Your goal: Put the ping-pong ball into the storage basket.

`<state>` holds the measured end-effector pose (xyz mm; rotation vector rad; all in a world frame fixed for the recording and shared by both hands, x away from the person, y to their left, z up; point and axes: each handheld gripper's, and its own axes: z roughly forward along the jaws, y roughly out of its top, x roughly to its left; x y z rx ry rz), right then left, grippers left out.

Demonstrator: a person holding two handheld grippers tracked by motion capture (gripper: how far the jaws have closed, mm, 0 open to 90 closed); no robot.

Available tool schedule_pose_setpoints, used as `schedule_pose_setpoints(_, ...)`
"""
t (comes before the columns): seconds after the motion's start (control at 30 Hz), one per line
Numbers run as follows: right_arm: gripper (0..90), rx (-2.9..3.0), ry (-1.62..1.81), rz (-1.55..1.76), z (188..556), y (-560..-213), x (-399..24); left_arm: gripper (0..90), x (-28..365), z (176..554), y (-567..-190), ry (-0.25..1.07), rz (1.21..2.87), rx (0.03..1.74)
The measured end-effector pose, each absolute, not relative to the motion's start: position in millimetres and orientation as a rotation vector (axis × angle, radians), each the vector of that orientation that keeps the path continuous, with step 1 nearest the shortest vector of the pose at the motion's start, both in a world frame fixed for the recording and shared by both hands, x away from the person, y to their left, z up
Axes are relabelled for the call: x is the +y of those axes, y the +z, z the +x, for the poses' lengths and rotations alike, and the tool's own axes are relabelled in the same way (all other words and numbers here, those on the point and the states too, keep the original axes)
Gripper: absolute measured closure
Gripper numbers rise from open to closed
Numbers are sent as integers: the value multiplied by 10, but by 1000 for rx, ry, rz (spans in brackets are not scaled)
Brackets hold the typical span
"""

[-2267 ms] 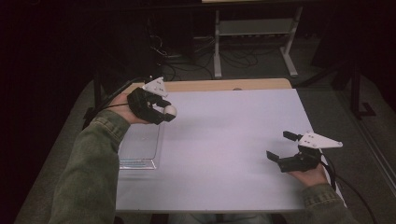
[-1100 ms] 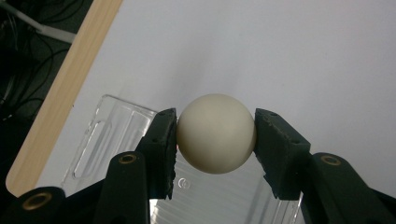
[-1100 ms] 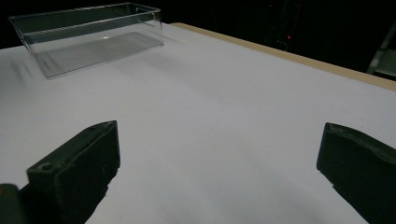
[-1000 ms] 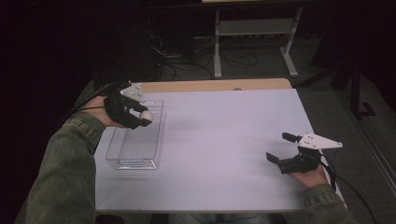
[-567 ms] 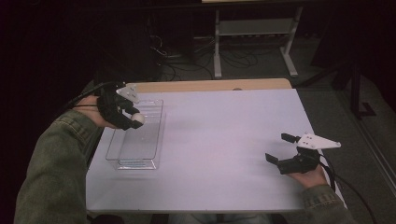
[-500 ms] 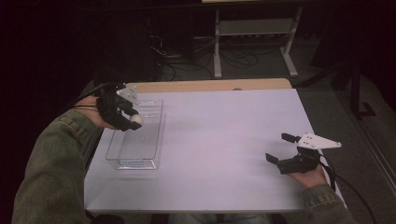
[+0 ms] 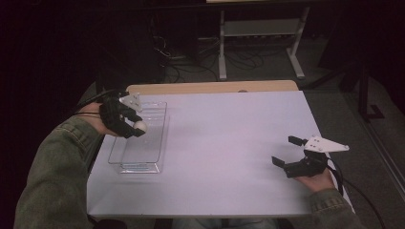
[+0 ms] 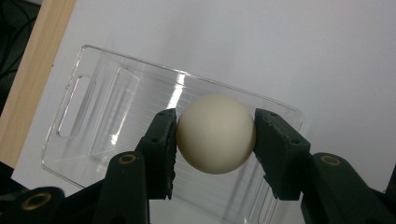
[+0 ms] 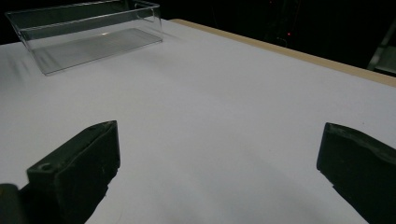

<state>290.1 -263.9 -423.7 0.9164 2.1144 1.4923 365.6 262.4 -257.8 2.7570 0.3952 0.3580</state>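
Ball (image 8: pixel 216 134), one, in left claw (image 8: pixel 215 140) above one clear tray (image 8: pixel 93 116)

Olive-green jacket sleeves (image 7: pixel 52 176), chunky matte-black two-jaw grippers (image 7: pixel 125 125) with brass-ringed screws, pale grey three-cornered top plates (image 7: pixel 327 144), thin black cables trailing off.

The ball (image 8: pixel 216 134) is small, round and off-white with a matte, unmarked surface. It sits clamped between the two black pads of the left gripper (image 8: pixel 215 149), which press on its opposite sides, and hangs above the clear tray (image 8: pixel 100 109) without touching it. The tray is a shallow rectangular box of transparent plastic with a ribbed floor, lying flat near the left edge of the white tabletop (image 7: pixel 229 143).
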Motion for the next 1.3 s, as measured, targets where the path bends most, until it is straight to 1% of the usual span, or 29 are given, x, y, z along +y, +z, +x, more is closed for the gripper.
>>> schedule_pose_setpoints(1.03, 0, 2120, 1490, 925, 2902, -4249, -2638, 504, 2545, 3716, -2927, 218, 2872, 329)
schedule_pose_setpoints(1.3, 0, 2123, 1489, 923, 2905, -4250, -2647, 504, 2525, 3721, -2973, 190, 2891, 339)
